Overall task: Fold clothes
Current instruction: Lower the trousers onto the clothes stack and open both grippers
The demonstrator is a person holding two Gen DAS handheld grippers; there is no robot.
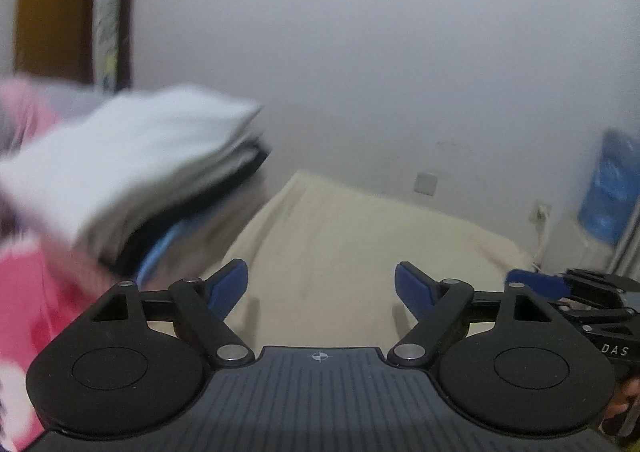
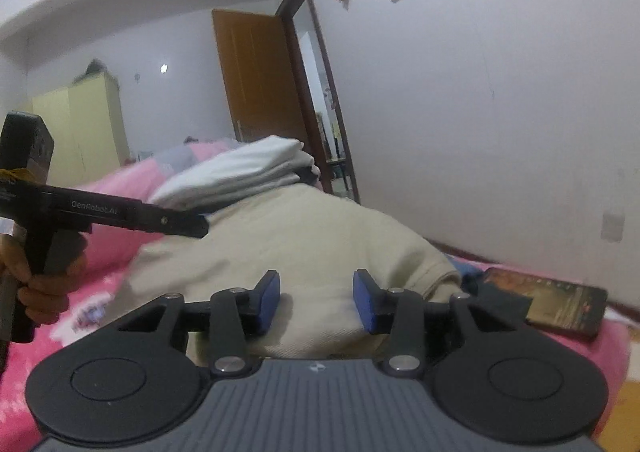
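Grippers both free above the beige garment, between folds by the look of it.
Right gripper (image 2: 316,300) hangs with jaws partly apart and nothing in them; left gripper (image 1: 320,292) stands wide and empty. Beige garment (image 2: 304,244) lies flat on the pink bedspread (image 2: 112,187); the next move likely needs a fresh grip on an edge. Folded stack (image 2: 248,171) sits beyond. No containers show.

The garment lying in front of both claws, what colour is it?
Beige, plain with no pattern. The garment shows best in the right wrist view.
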